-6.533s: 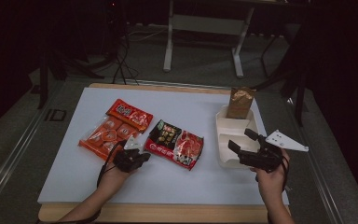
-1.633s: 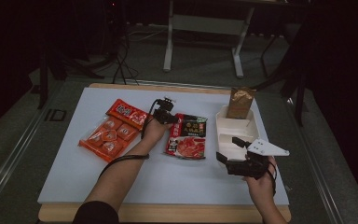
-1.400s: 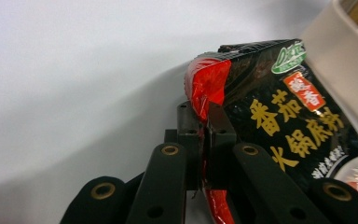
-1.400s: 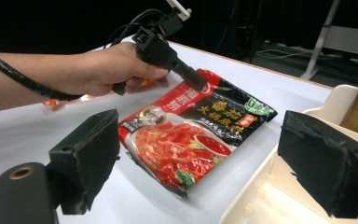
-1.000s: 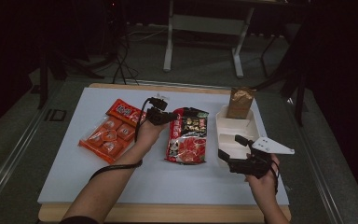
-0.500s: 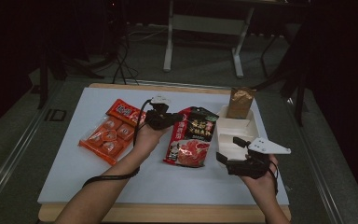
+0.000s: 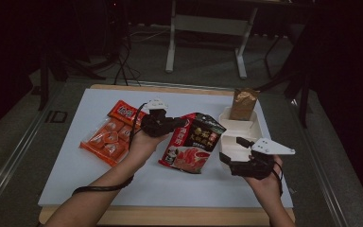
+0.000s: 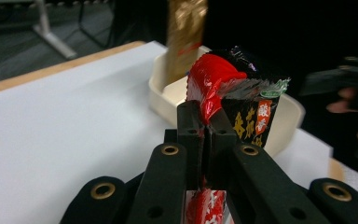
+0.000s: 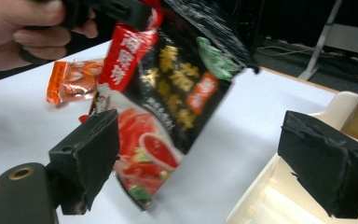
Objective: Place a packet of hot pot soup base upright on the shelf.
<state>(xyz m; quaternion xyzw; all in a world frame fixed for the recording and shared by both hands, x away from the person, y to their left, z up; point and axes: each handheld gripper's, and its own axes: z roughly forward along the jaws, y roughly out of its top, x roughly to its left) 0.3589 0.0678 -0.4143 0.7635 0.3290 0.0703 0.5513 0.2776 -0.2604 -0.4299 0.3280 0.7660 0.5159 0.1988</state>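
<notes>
Above white table [image 7: 75, 175], left gripper [image 7: 172, 124] clamps soup packet [image 7: 194, 144]; right gripper [image 7: 230, 158] gapes nearby.

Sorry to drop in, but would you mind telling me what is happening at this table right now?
A person works with a gripper in each hand. The left gripper is shut on the top edge of a red and black pouch, lifting it off the white table beside the cream tray. The right gripper waits open at the tray's near edge. A brown bag stands in the tray's far end, and two orange snack packs lie to the left.
</notes>
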